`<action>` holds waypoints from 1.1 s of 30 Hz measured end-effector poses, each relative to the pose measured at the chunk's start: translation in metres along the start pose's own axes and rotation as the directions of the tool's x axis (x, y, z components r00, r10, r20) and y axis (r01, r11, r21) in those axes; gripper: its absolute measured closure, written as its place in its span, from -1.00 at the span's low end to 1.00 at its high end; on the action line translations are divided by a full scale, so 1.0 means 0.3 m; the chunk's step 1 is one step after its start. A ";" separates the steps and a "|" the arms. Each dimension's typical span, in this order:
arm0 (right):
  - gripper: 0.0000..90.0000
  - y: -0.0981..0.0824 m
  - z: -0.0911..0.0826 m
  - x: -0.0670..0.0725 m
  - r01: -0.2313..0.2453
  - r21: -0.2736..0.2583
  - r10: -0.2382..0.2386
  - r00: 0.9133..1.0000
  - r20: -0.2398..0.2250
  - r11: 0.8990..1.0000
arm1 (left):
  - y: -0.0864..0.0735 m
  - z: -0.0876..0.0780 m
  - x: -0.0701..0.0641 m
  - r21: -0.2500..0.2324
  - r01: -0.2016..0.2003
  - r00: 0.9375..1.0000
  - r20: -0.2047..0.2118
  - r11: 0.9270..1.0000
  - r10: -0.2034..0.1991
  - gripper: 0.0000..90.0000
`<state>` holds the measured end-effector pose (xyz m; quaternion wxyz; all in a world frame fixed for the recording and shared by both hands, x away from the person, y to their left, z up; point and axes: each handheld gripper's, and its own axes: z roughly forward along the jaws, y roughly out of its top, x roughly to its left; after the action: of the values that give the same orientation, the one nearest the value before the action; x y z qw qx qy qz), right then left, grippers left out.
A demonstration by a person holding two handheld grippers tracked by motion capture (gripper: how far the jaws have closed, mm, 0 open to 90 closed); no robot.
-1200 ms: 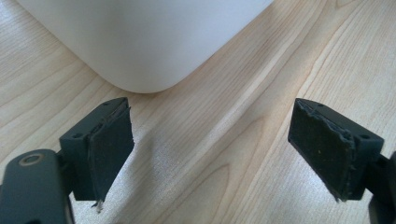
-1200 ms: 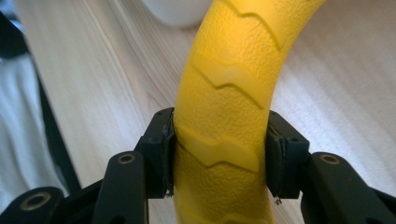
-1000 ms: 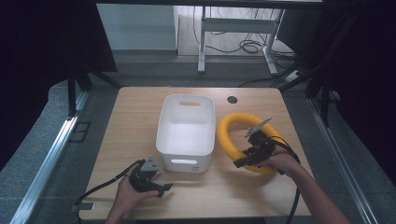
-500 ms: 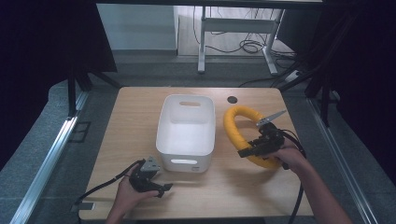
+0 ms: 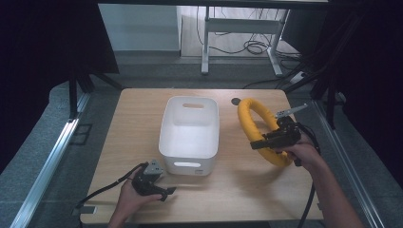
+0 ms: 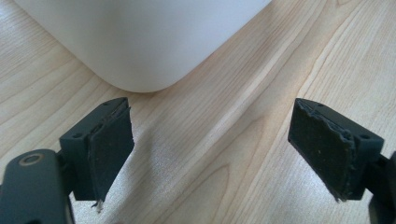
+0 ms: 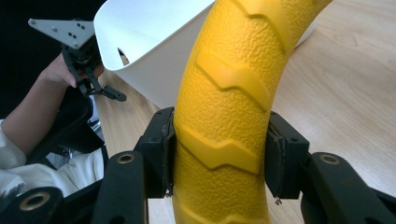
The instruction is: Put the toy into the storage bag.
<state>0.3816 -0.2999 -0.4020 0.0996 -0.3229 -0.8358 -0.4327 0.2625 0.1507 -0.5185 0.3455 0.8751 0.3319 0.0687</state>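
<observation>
Wooden bench (image 5: 237, 190) seen from above. Near left front edge, left gripper (image 5: 167, 191) held low over bench by hand, jaws spread wide, nothing between them; bare wood seen between pads (image 6: 109, 149), white bin corner just beyond. White bin (image 5: 190, 130) stood at bench centre, hollow, handle slot in near wall. To right of bin, yellow ridged ring (image 5: 254, 128) held tilted up on edge, clamped between jaws of right gripper (image 5: 254, 144); pads (image 7: 164, 149) pressed on both sides.
</observation>
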 end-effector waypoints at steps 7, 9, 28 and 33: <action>0.14 0.002 -0.034 -0.005 0.012 -0.052 -0.011 1.000 0.022 0.999 | 0.000 -0.002 0.001 0.001 -0.002 1.000 -0.003 1.000 0.002 -0.68; 0.14 0.005 -0.046 -0.008 0.010 -0.072 -0.009 1.000 0.019 0.997 | 0.000 -0.002 0.001 0.000 -0.001 1.000 -0.003 1.000 0.001 -0.68; 0.13 0.040 -0.116 0.041 0.031 -0.254 -0.043 0.998 -0.041 0.967 | 0.000 0.000 0.001 0.005 -0.003 1.000 -0.003 1.000 0.003 -0.68; 0.13 0.050 -0.118 0.067 0.035 -0.304 -0.046 0.998 -0.031 0.952 | 0.000 0.000 0.002 0.006 -0.008 1.000 -0.003 1.000 0.008 -0.68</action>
<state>0.3716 -0.3124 -0.3619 0.0556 -0.3090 -0.7639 -0.5639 0.2630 0.1511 -0.5187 0.3421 0.8773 0.3292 0.0703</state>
